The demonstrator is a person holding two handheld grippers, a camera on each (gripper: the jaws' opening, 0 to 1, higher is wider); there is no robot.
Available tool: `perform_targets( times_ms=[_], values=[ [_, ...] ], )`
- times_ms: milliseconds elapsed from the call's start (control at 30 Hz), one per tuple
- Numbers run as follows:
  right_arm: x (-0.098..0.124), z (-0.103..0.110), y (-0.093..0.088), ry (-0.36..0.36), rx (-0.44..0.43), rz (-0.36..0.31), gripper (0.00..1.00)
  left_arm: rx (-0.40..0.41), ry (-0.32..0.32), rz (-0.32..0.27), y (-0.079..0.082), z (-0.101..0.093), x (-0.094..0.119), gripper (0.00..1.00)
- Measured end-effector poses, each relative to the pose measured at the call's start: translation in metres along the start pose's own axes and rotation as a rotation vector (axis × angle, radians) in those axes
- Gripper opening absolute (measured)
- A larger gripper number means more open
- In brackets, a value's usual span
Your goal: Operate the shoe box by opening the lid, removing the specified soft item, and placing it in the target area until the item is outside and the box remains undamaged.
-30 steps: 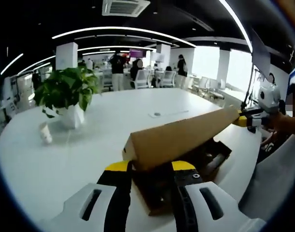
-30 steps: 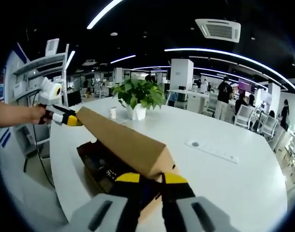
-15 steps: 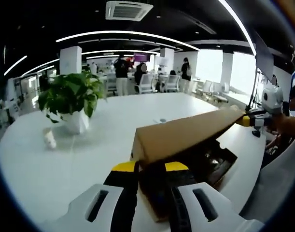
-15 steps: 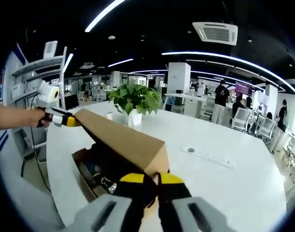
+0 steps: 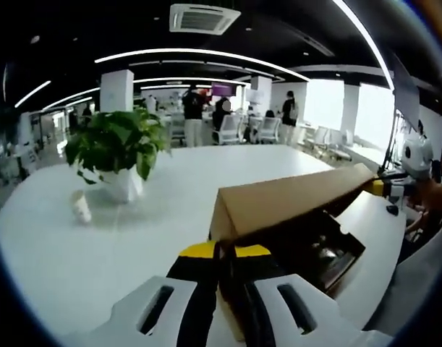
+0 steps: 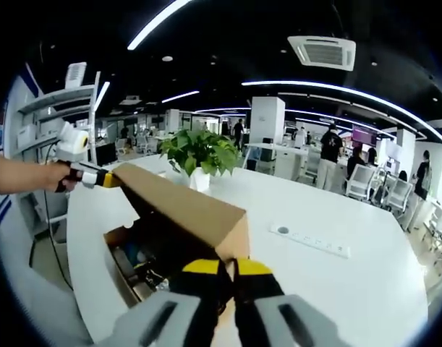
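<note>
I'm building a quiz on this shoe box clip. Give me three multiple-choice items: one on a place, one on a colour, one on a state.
1. Where does the potted plant stand?
A. on the white table
B. inside the box
C. on the floor

2. What colour are the tips of the left gripper?
A. red
B. yellow
C. green

3. How is the cardboard lid?
A. flat shut
B. torn off
C. lifted, held at both ends

Answers: 1 A, its pot rests on the table; 2 B, yellow tips; 3 C, the box gapes under it, with the right gripper at the other end.
</note>
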State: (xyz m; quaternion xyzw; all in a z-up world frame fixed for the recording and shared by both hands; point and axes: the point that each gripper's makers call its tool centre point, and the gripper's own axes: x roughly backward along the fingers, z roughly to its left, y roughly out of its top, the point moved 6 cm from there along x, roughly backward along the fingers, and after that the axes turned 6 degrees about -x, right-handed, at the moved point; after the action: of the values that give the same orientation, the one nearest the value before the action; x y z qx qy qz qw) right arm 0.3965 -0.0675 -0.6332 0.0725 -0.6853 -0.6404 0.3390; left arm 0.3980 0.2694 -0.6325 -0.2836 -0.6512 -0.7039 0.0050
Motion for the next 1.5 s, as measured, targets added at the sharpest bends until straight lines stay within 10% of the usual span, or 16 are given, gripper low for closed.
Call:
perform_targets(
  times_ms=[500,1500],
  values=[
    [-0.008,-0.005,0.003,-0.015,-0.029,0.003,0.05,0.025,0.055,0.024,0.009,0.004,-0.010,0.01],
    [-0.027,-0.016,-0.056,-0.071,-0.054,0.076,0.10,0.072,0.072,0.077,0.026,0.013,-0.025,0.00]
  ],
)
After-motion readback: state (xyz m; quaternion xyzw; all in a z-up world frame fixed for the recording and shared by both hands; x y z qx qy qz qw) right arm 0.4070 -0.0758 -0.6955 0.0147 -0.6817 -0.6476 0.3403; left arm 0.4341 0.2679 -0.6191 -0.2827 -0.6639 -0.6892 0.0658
